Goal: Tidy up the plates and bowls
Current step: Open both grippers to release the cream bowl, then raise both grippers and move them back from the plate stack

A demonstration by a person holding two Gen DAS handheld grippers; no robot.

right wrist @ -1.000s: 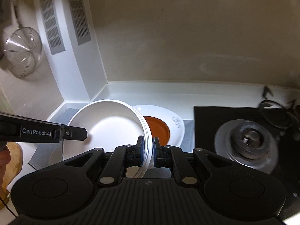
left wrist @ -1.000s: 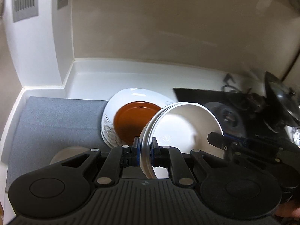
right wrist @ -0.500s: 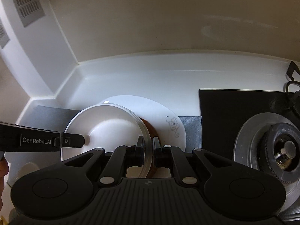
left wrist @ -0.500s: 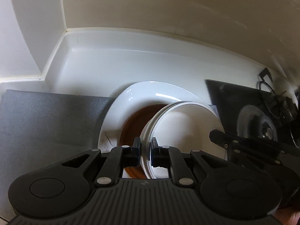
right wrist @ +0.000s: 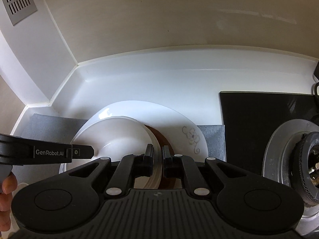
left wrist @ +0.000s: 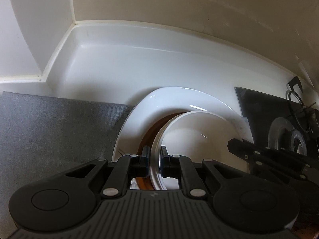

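A stack of white bowls [left wrist: 191, 137] is held by both grippers, one on each side of its rim. My left gripper [left wrist: 154, 159] is shut on the left rim. My right gripper [right wrist: 158, 160] is shut on the right rim of the bowls [right wrist: 117, 137]. The stack sits low over a brown dish [right wrist: 162, 139] inside a large white plate with a flower print [right wrist: 179, 123]. That plate [left wrist: 159, 109] lies on a grey mat [left wrist: 59, 131]. Whether the stack touches the brown dish [left wrist: 152, 127] I cannot tell.
A white counter [left wrist: 139, 67] runs to a beige wall with a raised back edge. A black glass hob [right wrist: 265, 107] with a gas burner [right wrist: 299, 159] lies to the right. A vent grille [right wrist: 18, 0] sits on the left wall.
Both grippers have moved forward and down with the bowl stack, bringing it lower over the brown dish and the large plate. Both grips stay shut.
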